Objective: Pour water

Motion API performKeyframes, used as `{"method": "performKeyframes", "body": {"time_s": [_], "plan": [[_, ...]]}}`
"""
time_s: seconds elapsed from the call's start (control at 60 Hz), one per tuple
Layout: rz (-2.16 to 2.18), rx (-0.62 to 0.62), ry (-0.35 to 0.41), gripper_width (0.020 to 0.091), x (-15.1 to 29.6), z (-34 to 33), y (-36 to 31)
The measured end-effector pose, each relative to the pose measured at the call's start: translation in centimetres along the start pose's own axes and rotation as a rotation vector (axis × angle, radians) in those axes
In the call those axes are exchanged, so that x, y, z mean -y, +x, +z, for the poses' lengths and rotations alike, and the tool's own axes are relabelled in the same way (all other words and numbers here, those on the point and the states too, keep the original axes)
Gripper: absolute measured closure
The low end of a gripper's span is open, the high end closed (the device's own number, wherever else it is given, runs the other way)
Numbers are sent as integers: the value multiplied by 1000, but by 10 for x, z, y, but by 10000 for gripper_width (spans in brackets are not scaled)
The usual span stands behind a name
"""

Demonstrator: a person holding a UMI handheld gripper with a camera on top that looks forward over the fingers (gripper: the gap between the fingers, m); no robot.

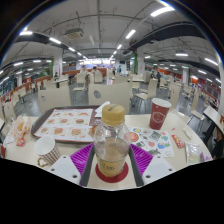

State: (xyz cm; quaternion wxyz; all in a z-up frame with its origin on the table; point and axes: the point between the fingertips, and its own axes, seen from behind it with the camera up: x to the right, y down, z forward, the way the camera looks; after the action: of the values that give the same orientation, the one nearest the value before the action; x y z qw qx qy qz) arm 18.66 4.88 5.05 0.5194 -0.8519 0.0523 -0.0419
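Canteen table [100, 148], tray [66, 124], red cup [159, 113], bottle [111, 146] clamped in hand-held gripper [111, 160]

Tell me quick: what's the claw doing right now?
Claw: closed on the clear bottle, a pad pressing each side; it stands upright between the fingers.

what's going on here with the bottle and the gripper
A person's handheld gripper has a clear plastic bottle standing between its two pink-padded fingers, apparently clamped on it. The bottle is upright over a table in a large cafeteria-like hall. Beyond it, to the right, stands a red paper cup; to the left lies a tray of food. No water is being poured yet.
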Motion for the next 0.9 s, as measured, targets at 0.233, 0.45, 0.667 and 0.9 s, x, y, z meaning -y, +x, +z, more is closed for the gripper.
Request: {"method": "performKeyframes", "body": {"time_s": [0.233,0.45,0.667,0.9], "plan": [[-6,-24,-51,264,9,-54,-4],[24,-35,-134,253,6,-152,-35],[33,-34,-178,257,-4,-238,-69],[15,-27,-162,253,-1,-272,-83]]}}
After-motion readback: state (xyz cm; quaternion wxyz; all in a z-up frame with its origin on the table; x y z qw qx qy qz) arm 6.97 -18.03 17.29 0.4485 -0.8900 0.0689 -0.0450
